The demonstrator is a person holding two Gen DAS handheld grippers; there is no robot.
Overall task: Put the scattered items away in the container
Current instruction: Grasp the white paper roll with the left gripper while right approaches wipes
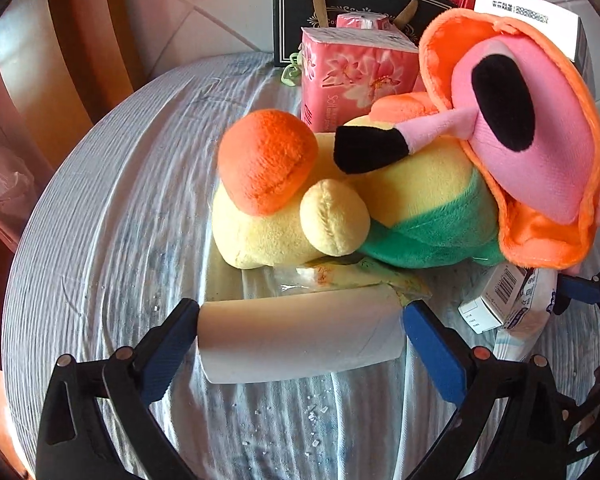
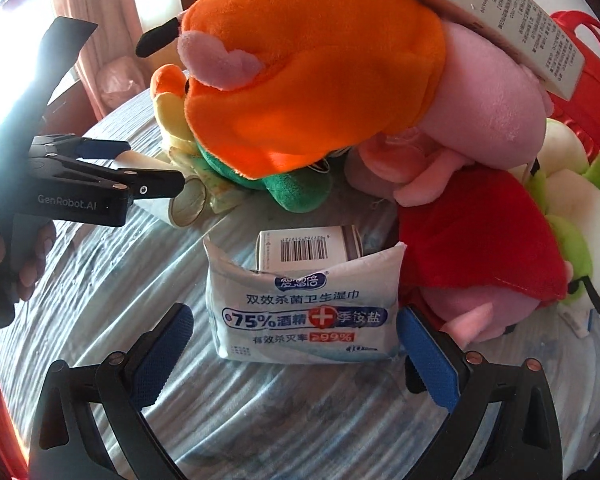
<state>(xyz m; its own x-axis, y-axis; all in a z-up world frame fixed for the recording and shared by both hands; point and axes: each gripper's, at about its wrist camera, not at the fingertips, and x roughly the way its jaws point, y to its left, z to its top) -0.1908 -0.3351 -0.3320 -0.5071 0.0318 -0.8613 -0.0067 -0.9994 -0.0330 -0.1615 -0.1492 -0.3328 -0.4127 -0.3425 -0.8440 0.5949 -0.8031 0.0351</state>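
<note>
Left gripper (image 1: 300, 328): jaws wide, smooth cardboard tube (image 1: 300, 340) lying crosswise between pads, grip uncertain. Right gripper (image 2: 294, 340): spread wide, glossy wet-wipe pack (image 2: 304, 312) between them, untouched. Beyond both: fuzzy plush toys (image 1: 400, 184) mid-table (image 1: 100, 240).

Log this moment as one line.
left gripper: open, astride paper roll | right gripper: open, astride wipes pack | plush toys: on table | nothing lifted

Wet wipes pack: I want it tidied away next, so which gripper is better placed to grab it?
Right. The right gripper has its open jaws on either side of the wet wipes pack. The left gripper straddles the paper roll instead.
</note>
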